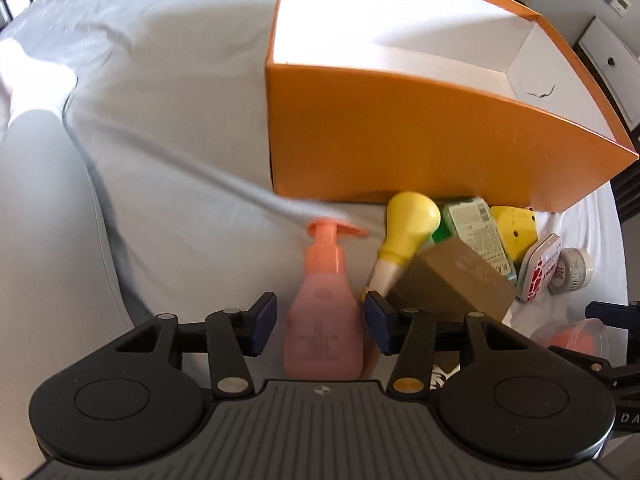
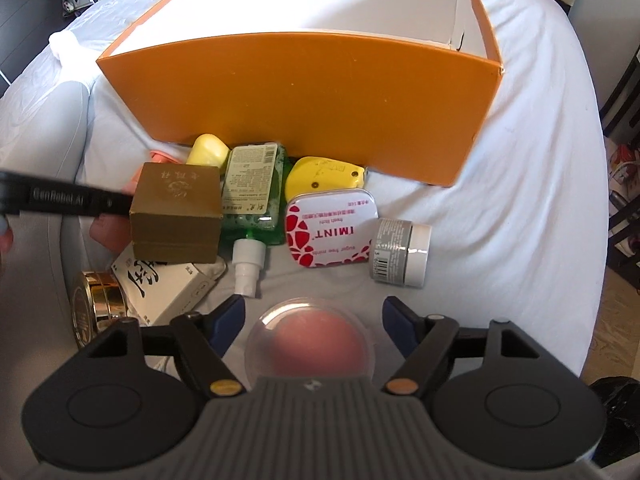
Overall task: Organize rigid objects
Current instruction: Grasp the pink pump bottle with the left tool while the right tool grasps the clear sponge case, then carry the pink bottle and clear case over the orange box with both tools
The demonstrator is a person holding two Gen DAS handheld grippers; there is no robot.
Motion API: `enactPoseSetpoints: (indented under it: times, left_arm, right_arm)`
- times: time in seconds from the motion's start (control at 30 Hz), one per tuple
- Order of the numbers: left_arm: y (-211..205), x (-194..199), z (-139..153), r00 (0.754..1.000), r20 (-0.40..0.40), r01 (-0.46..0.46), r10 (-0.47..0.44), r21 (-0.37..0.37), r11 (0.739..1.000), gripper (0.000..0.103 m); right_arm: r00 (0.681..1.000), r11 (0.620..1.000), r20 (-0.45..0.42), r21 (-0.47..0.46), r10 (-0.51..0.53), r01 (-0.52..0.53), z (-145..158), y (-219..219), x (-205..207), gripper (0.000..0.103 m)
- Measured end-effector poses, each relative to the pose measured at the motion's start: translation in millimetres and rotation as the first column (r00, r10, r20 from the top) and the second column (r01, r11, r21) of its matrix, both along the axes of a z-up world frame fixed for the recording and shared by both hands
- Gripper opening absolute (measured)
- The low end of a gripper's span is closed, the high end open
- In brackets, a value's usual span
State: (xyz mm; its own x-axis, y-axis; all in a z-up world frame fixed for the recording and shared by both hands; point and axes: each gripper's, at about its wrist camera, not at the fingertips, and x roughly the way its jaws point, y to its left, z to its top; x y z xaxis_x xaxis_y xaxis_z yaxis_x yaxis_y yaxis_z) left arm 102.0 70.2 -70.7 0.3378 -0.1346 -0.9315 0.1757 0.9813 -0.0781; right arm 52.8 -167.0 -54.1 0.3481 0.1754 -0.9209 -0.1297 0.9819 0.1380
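Nothing sits in the orange box yet: all items lie on the bed beside it, left tongs open astride the pink pump bottle, right tongs open around the domed container.

1. The left hand-held gripper has a matte black body with two round disc-shaped housings, one on each side of a grey ribbed central plate.
2. A small round emblem sits at the far edge of that plate.
3. Black linkage arms run to the fingers, which carry dark blue pads; the pivots show silver and brass-coloured pins.
4. The right hand-held gripper is built the same way: black discs, ribbed grey plate, blue-padded fingers.
5. In the right wrist view, a black bar at the left edge reads "GenRobot.AI"; it probably belongs to the left hand-held gripper.
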Motion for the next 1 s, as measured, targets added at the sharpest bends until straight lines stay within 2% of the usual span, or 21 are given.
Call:
enactPoseSetpoints:
  times: [0.1,0.3,0.43,0.53,0.57,0.73,0.83,1.0]
  left_arm:
    - [-2.4,8.5,-2.9,1.000,-0.013,0.007,-0.007,0.003,1.000,0.052]
    - [-4.7,24.6,-22.8,0.999,-0.041,-0.019,0.018,-0.011,1.000,0.048]
    - [-7.3,26.0,-30.2,0.999,-0.039,-0.038,0.037,-0.023,0.999,0.039]
    - [-6.1,24.5,-31.4,0.998,-0.028,-0.057,0.056,-0.039,0.998,0.035]
    - [-6.4,22.5,-30.0,0.998,-0.019,-0.061,0.061,-0.039,0.997,0.034]
    - [-6.3,0.8,-12.7,0.997,0.048,-0.065,0.067,-0.042,0.997,0.030]
    - [-3.5,-18.1,1.1,0.991,0.112,-0.066,0.070,-0.037,0.997,0.030]
    - [3.9,-37.9,29.2,0.980,0.181,-0.077,0.088,-0.070,0.995,0.028]
  right_arm:
    - [1.000,1.000,0.011,-0.007,0.008,-0.008,-3.7,3.2,1.0,0.075]
    - [0.999,0.999,0.015,-0.028,0.047,-0.047,-1.5,6.9,-4.0,0.076]
    - [0.996,0.994,0.007,-0.052,0.093,-0.092,-5.2,14.4,-7.1,0.078]
    - [0.995,0.992,0.001,-0.068,0.103,-0.102,-7.6,15.5,-7.5,0.068]
    - [0.995,0.993,0.004,-0.073,0.095,-0.095,-7.8,14.1,-7.4,0.066]
    - [0.999,0.998,-0.002,-0.020,0.054,-0.054,-6.1,3.5,-7.7,0.066]
    - [0.999,0.999,0.017,0.012,0.043,-0.043,-1.4,-0.3,-11.1,0.065]
    - [0.997,0.999,0.066,0.016,0.031,-0.032,10.4,-3.6,-17.4,0.065]
